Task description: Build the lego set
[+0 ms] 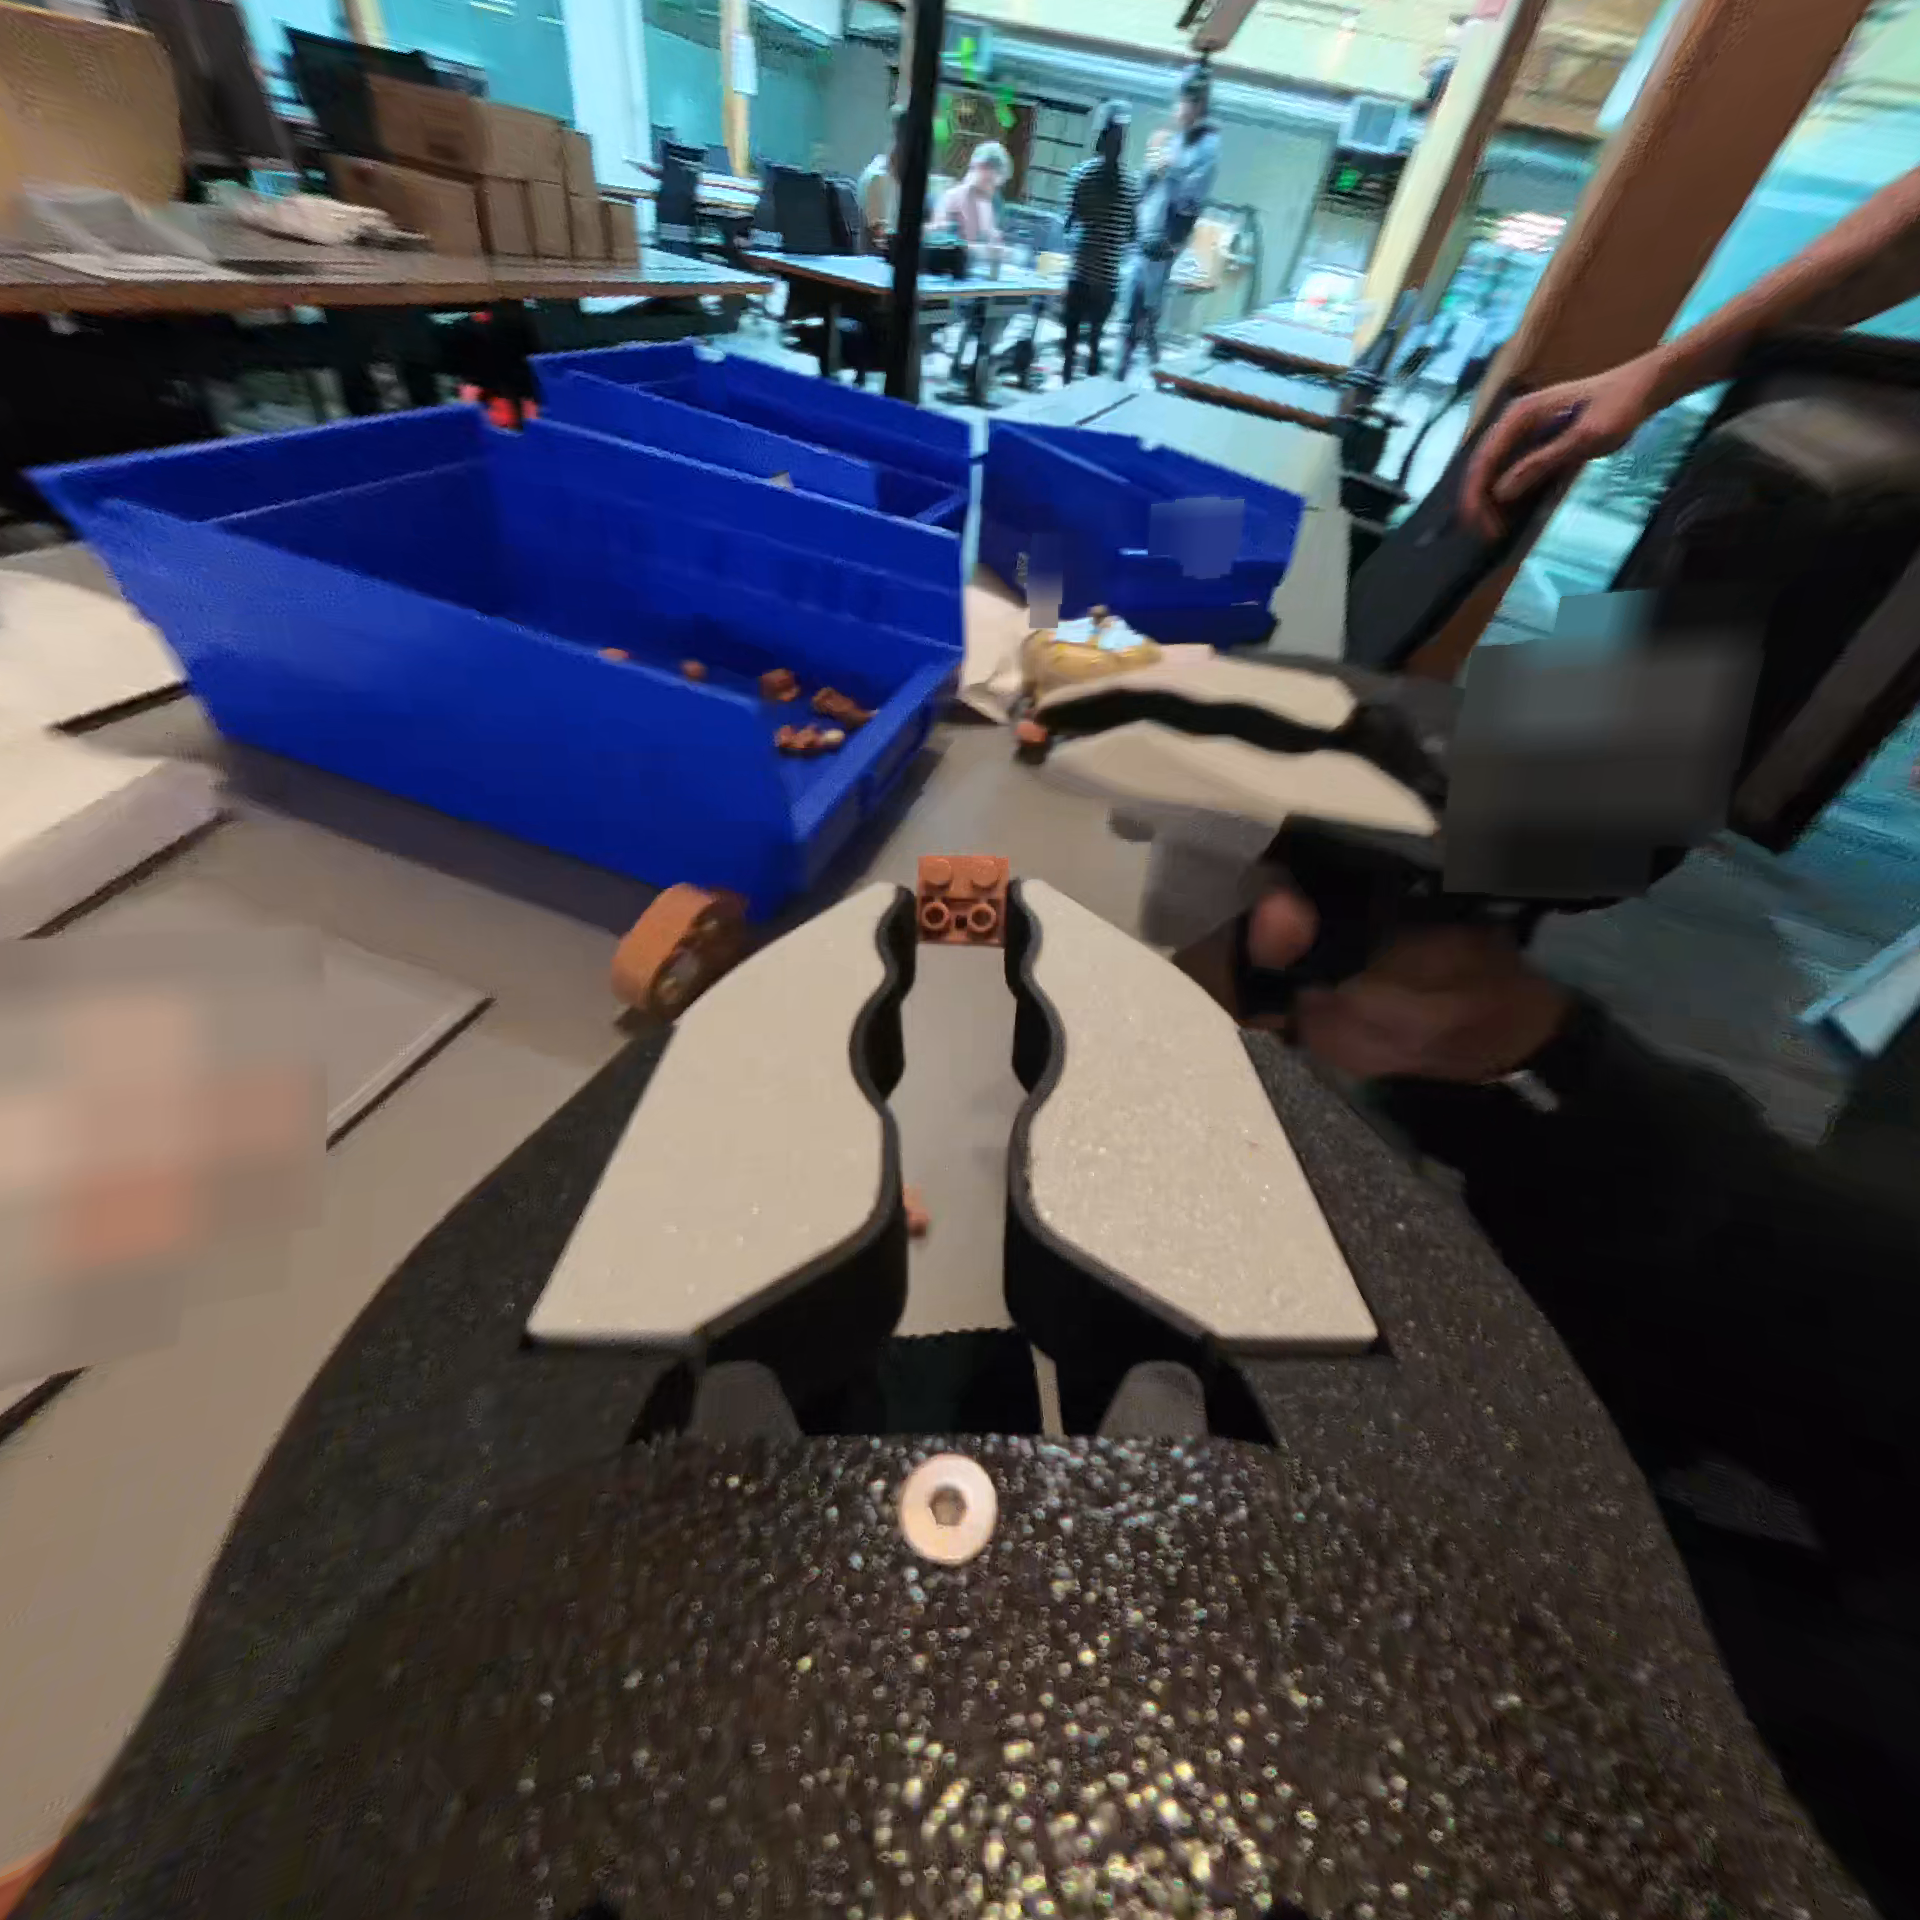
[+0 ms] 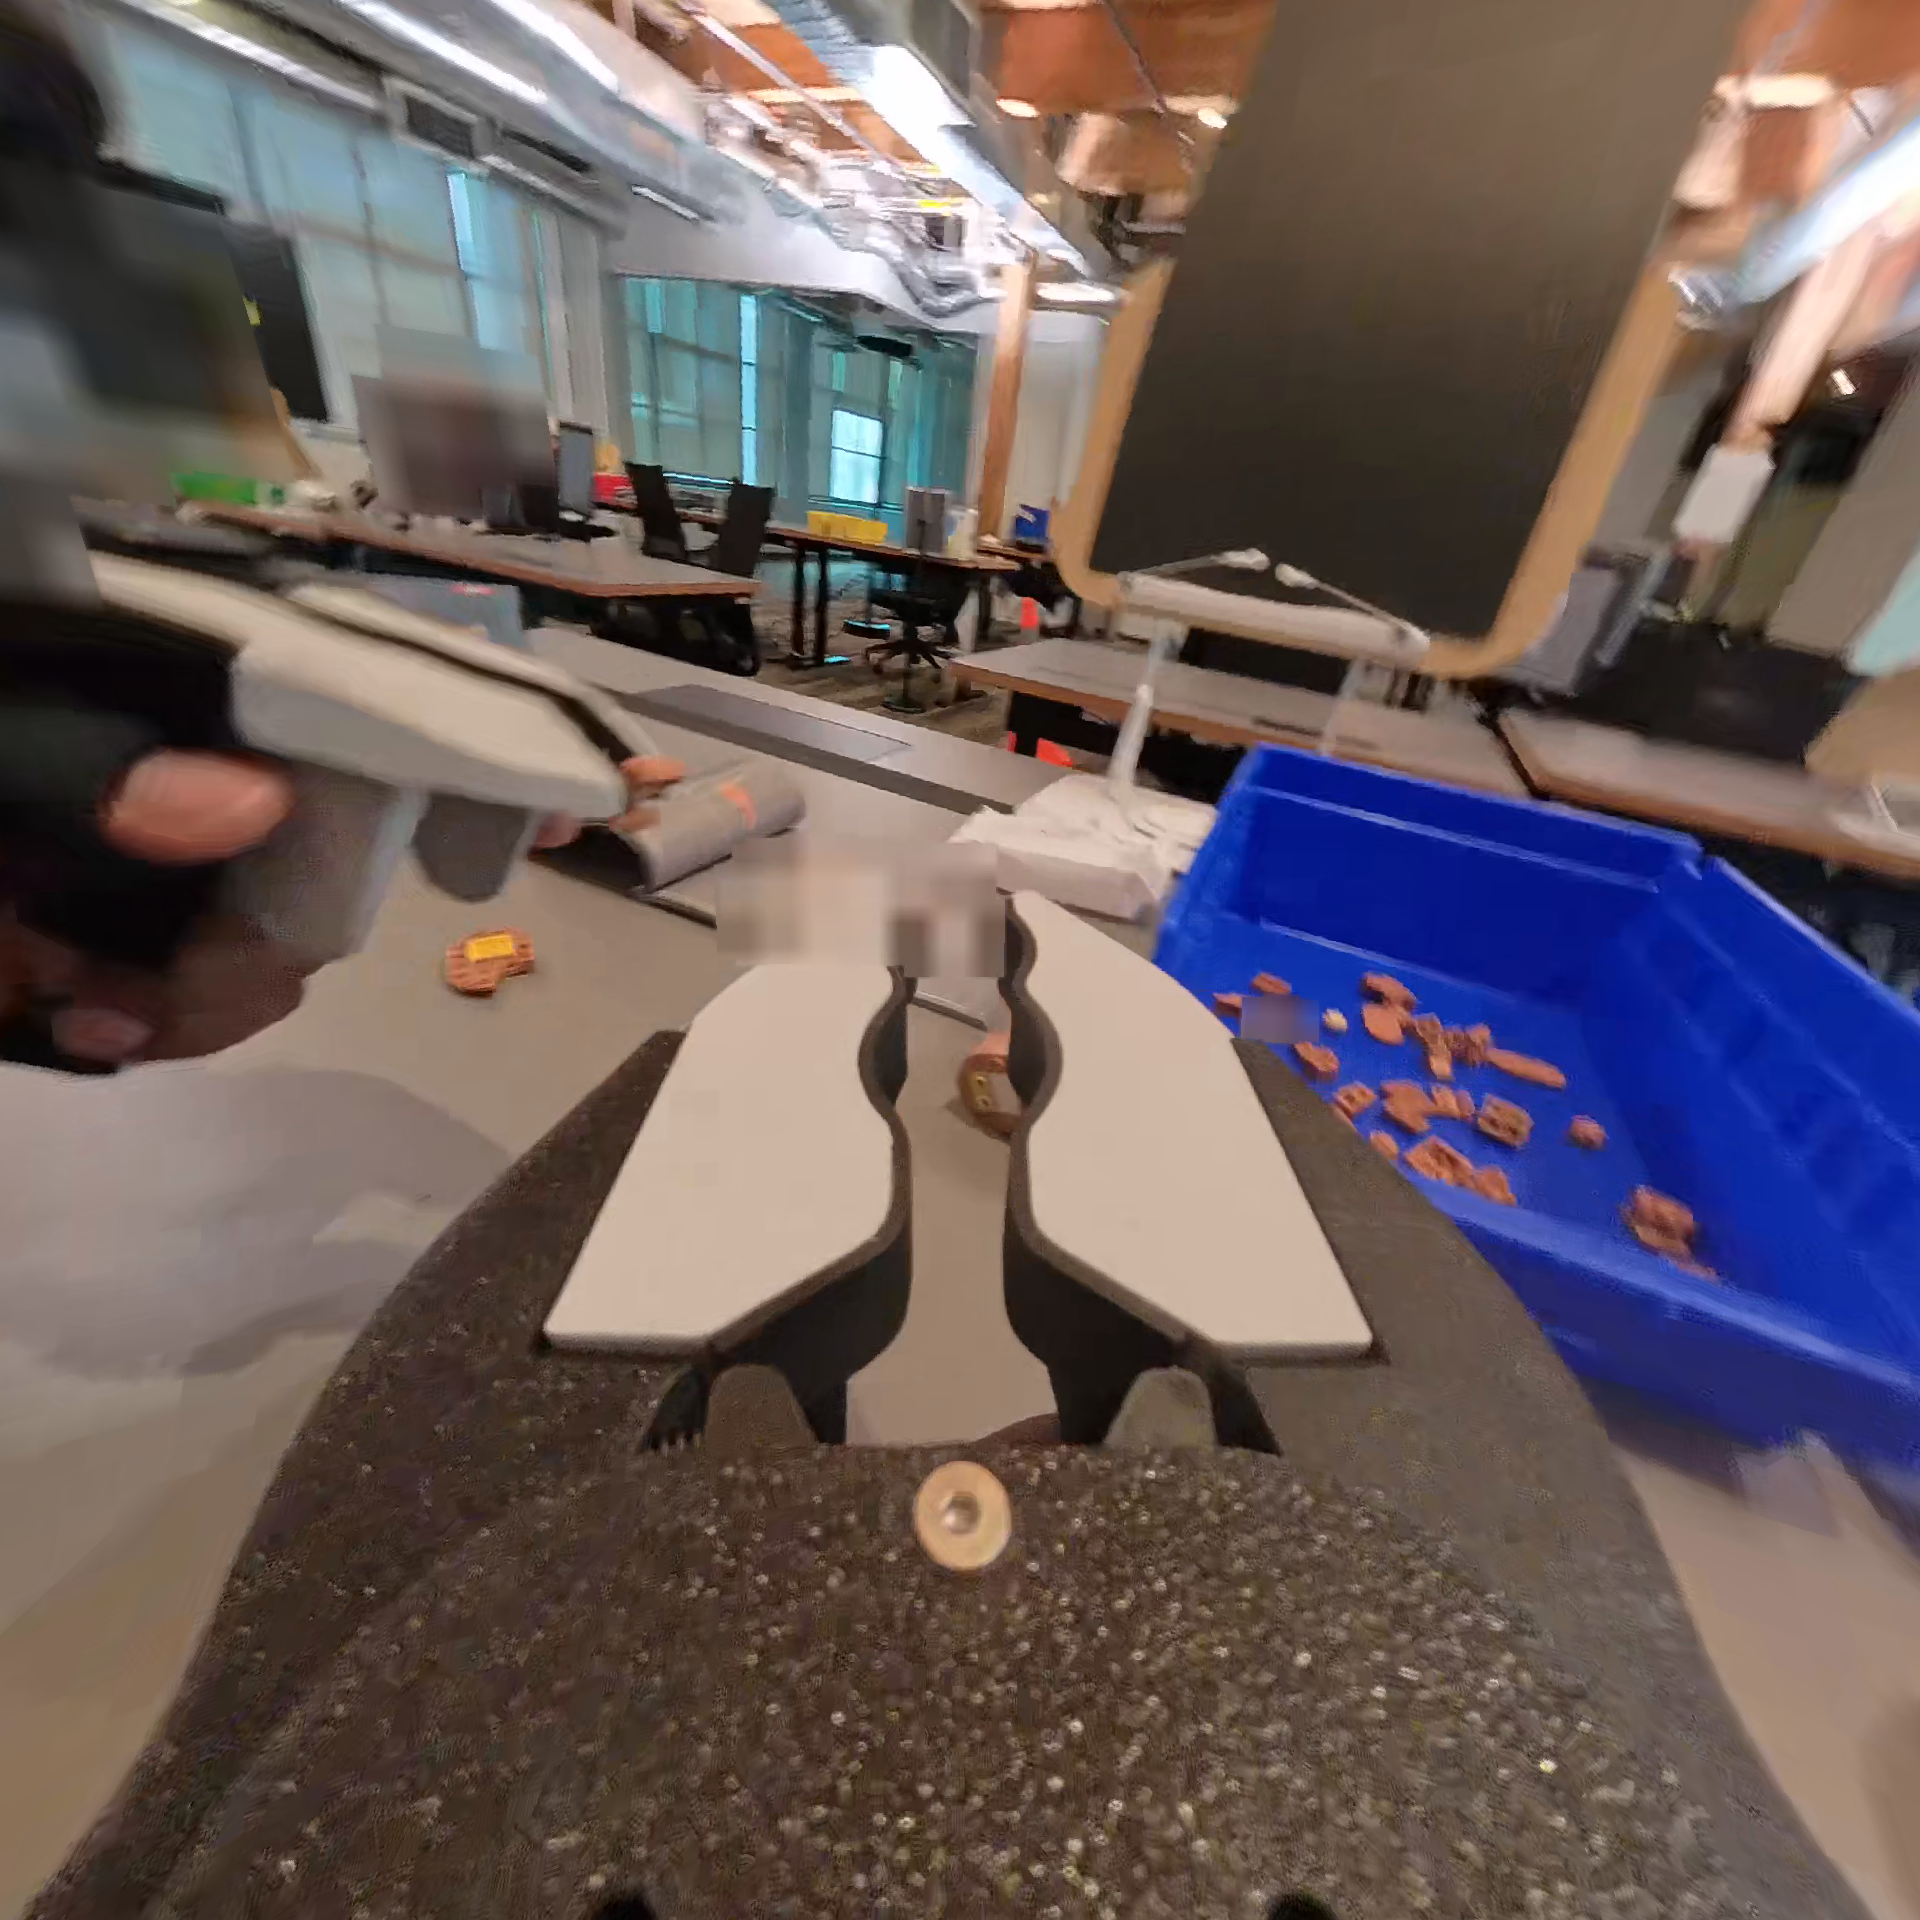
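Note:
My left gripper [image 1: 961, 904] is shut on a small brown studded brick [image 1: 961, 902]. Both pads press its sides and hold it above the grey table [image 1: 436, 883]. It also shows in the right wrist view [image 2: 652, 771] at the left, with the brick at its tip. My right gripper [image 1: 1039, 732] comes in from the right with a small brown piece [image 1: 1031, 732] pinched at its tips. In its own view [image 2: 956, 971] the tips are hidden by a blurred patch. A tan wheel [image 1: 675, 961] lies on the table beside the blue bin [image 1: 499, 665].
The blue bin [image 2: 1766, 997] holds several loose brown pieces [image 2: 1455, 1101]. More blue bins [image 1: 1132, 520] stand behind. A brown build with a yellow part [image 2: 488, 961], a grey roll [image 2: 717, 821] and white wrapping [image 2: 1081, 842] lie on the table. A person's hand [image 1: 1538, 447] is at the right. The gap from one gripper's tips to the other's is roughly 7 centimeters.

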The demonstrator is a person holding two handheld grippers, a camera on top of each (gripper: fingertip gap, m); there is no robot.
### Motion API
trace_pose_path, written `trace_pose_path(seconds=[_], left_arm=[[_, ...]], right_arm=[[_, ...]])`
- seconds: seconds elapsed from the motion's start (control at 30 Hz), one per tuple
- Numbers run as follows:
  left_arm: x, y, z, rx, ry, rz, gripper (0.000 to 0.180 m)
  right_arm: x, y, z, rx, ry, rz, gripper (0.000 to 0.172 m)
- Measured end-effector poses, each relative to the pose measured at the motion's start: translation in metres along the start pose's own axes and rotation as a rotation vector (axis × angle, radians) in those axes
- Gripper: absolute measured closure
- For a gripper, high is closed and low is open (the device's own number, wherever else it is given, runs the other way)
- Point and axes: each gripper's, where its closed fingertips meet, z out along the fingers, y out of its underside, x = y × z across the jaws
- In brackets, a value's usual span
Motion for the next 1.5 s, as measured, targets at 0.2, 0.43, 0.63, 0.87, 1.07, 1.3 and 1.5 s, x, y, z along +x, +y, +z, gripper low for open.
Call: trace_pose_path(seconds=[0.2,0.43,0.63,0.87,1.07,1.3,1.5], left_arm=[[0.020,-0.013,0.008,0.035,0.141,-0.195,0.165],[0.011,-0.011,-0.006,0.113,0.198,-0.393,0.164],[-0.020,0.002,-0.029,0.138,0.127,-0.425,0.165],[-0.023,0.021,-0.029,0.115,0.107,-0.426,0.164],[-0.042,0.016,-0.053,0.187,0.073,-0.467,0.164],[-0.040,0.010,-0.059,0.244,0.152,-0.565,0.164],[-0.037,0.011,-0.058,0.238,0.166,-0.571,0.165]], right_arm=[[-0.040,-0.013,0.006,0.089,-0.109,-0.126,0.158],[0.026,-0.011,-0.009,0.080,0.181,0.021,0.156],[0.169,0.031,-0.100,-0.005,0.649,0.352,0.154],[0.160,0.050,-0.103,-0.122,0.608,0.358,0.153],[0.190,0.057,-0.142,-0.053,0.685,0.573,0.154],[0.163,0.053,-0.138,-0.038,0.628,0.573,0.155],[0.140,0.051,-0.119,-0.046,0.550,0.587,0.156]])
